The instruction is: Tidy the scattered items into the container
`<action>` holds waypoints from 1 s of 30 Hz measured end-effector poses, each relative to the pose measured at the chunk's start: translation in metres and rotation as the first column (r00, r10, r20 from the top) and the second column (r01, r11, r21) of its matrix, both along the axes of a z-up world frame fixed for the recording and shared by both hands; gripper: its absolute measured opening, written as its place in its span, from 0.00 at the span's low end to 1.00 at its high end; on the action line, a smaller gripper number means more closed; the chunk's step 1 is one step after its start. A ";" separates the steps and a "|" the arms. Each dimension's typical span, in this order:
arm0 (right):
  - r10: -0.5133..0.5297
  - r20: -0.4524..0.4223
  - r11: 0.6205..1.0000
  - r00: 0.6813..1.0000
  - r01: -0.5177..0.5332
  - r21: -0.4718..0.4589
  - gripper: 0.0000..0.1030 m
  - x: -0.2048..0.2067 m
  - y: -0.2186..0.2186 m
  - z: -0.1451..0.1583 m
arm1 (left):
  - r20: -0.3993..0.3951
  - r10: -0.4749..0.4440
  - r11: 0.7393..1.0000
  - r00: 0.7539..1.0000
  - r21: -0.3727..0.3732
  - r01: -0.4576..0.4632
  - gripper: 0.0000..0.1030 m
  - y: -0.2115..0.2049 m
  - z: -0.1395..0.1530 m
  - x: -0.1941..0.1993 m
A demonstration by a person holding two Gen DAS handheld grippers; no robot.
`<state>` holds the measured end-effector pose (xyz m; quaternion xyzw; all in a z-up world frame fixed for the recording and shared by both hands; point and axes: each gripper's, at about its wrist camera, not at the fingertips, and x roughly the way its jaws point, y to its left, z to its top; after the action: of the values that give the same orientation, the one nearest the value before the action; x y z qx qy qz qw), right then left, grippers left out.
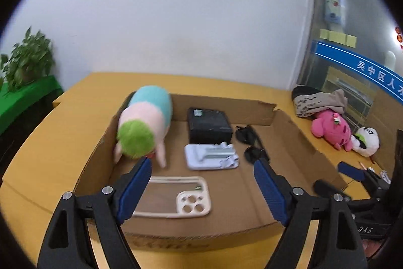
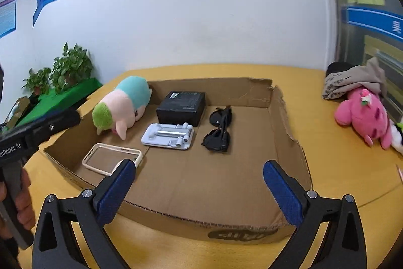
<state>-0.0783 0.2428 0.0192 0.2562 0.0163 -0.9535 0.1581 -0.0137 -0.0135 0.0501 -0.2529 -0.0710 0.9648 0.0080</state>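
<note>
A shallow cardboard box (image 1: 297, 143) (image 2: 289, 127) lies on the yellow table. In it are a pastel plush toy (image 1: 144, 121) (image 2: 123, 103), a black box (image 1: 209, 124) (image 2: 181, 106), a white phone stand (image 1: 211, 155) (image 2: 167, 136), black sunglasses (image 1: 249, 143) (image 2: 219, 129) and a cream phone case (image 1: 176, 196) (image 2: 110, 159). My left gripper (image 1: 202, 165) hangs open over the box's near side, nothing between its fingers. My right gripper (image 2: 199, 168) is open and empty above the near edge; it also shows at the right (image 1: 352, 173) in the left wrist view.
Outside the box at the right lie a pink plush (image 1: 330, 130) (image 2: 362, 115), a panda plush (image 1: 366, 140) and a bundle of grey cloth (image 1: 320, 100) (image 2: 352, 82). Potted plants (image 2: 71, 67) stand on a green shelf at the left. A hand (image 2: 22, 203) holds the left gripper's handle.
</note>
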 end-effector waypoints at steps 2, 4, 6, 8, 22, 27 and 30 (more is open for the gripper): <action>-0.016 -0.043 1.000 0.999 0.016 0.010 1.00 0.004 -0.001 -0.011 | -0.017 0.014 1.000 1.000 -0.003 -0.014 0.81 -0.005 -0.014 0.005; -0.022 -0.077 1.000 0.997 0.023 0.008 1.00 0.003 -0.002 -0.026 | -0.013 0.025 1.000 1.000 0.015 -0.024 0.81 -0.008 -0.028 0.005; -0.040 -0.083 0.999 0.996 0.041 0.011 1.00 -0.001 -0.003 -0.037 | -0.002 0.029 0.999 1.000 0.021 -0.029 0.81 -0.008 -0.042 0.001; -0.036 -0.103 0.999 0.994 0.037 0.009 1.00 -0.001 -0.004 -0.038 | -0.063 0.030 0.997 0.998 -0.068 -0.034 0.84 0.002 -0.048 0.004; -0.041 -0.086 0.999 0.995 0.043 0.017 1.00 -0.005 -0.004 -0.041 | -0.068 0.066 0.984 0.995 -0.163 -0.076 0.98 0.010 -0.058 0.006; -0.040 -0.086 0.999 0.996 0.041 0.017 1.00 -0.006 -0.003 -0.041 | -0.068 0.066 0.984 0.995 -0.163 -0.077 0.98 0.010 -0.058 0.006; -0.040 -0.086 0.999 0.996 0.042 0.017 1.00 -0.006 -0.003 -0.041 | -0.068 0.066 0.984 0.995 -0.162 -0.076 0.98 0.010 -0.058 0.006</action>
<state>-0.0840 0.2396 -0.0220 0.2170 0.0269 -0.9664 0.1353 -0.0078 -0.0032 -0.0079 -0.2197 0.0003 0.9745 -0.0453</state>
